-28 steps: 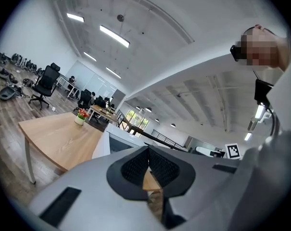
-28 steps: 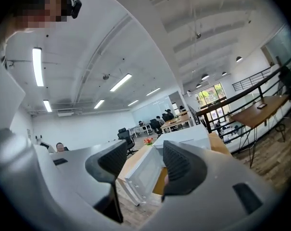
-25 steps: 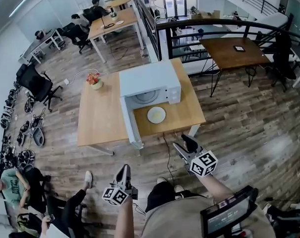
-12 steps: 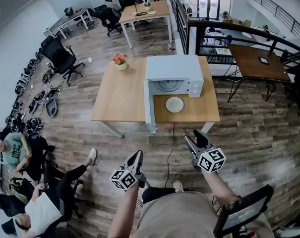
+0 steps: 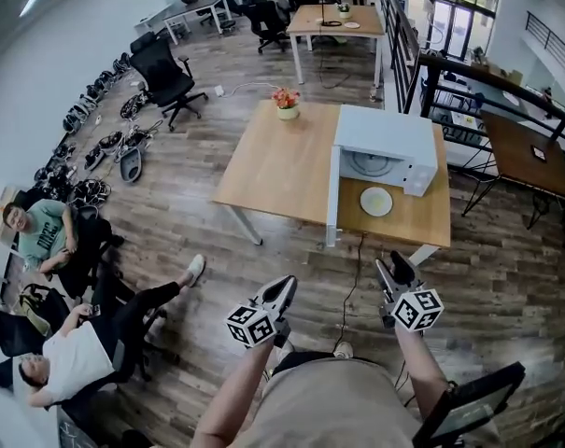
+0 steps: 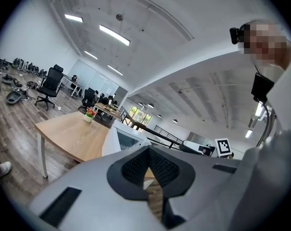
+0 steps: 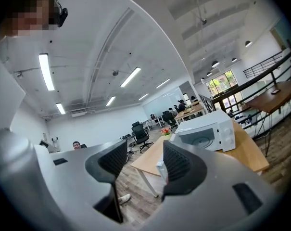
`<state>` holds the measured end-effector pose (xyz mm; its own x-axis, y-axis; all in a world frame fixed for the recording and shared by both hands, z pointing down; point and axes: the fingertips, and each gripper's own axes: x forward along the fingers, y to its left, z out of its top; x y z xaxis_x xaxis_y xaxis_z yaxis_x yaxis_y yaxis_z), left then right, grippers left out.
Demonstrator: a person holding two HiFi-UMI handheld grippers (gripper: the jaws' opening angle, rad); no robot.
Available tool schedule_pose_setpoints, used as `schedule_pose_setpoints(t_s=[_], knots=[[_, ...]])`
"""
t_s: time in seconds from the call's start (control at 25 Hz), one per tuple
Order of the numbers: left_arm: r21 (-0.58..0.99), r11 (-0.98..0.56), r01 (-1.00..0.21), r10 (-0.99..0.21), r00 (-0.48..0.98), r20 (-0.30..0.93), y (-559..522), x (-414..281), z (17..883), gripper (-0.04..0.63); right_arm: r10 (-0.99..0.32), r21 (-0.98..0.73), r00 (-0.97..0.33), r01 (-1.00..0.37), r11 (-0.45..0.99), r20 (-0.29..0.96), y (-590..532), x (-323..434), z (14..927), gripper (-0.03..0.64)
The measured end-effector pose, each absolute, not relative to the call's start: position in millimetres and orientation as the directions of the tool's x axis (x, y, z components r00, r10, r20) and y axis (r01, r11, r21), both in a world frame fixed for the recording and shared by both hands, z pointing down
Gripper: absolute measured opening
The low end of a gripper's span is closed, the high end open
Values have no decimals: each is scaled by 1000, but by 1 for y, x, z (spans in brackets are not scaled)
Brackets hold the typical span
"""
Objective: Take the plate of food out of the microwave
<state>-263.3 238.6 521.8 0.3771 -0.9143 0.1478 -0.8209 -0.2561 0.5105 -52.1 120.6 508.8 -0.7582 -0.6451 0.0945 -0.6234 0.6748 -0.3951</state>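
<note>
The round pale plate (image 5: 376,201) lies flat and face up on the light wooden table (image 5: 273,166), ahead of my right gripper (image 5: 394,265) and well apart from it. It is further off, ahead and to the right, from my left gripper (image 5: 289,283). Being round, it has no long axis, and I cannot make out what is on it. It sits just in front of the white box-shaped microwave (image 5: 385,147). The cavity faces me, and the white door (image 5: 332,197) stands swung out on the plate's left, its edge toward my grippers. I count one plate, one microwave, one table under them and one small pot of flowers (image 5: 287,104) at the table's far edge. My left gripper's jaws are closed together on nothing. My right gripper's jaws stand partly apart, empty and touching nothing.
</note>
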Motion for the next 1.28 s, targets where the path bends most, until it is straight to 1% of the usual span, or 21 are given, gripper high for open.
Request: schedule_pose_setpoints(t_s=[0.12,0.28,0.48,0.64,0.92,0.96,1.0,1.04,1.24,1.28], knots=[[529,-246,-812,-912,379,157,251,-281,522,3,-610,-398,-784,-599,695,114,135,-82,509,243],[529,-277,-802,-898,412,155,257,-289,542,3,-582,-387,-798,-591,708,155,139,-102,535,242],[504,-249,-827,-915,371,157,241,-330,538,3,-557,-337,-816,-573,747,153,122,-146,529,242],[514,-217,-830,-923,346,168,240,-347,535,3,-520,-332,-828,-561,758,211,126,-170,525,242],[525,-228,-820,-906,376,193,242,-335,532,3,-542,-346,-799,-601,720,260,133,-158,527,240],[533,-229,-815,-903,382,195,244,-332,534,3,-548,-346,-791,-611,712,271,135,-152,530,194],[543,-232,-807,-897,393,201,245,-326,539,3,-557,-345,-782,-623,702,280,137,-142,532,192],[554,-237,-798,-890,407,205,245,-320,546,3,-567,-346,-773,-634,692,283,139,-132,534,175],[569,-278,-774,-868,456,196,224,-307,553,3,-615,-347,-758,-648,678,216,131,-113,521,164],[568,-278,-775,-867,457,198,225,-308,554,3,-617,-350,-760,-645,679,204,132,-113,519,153]])
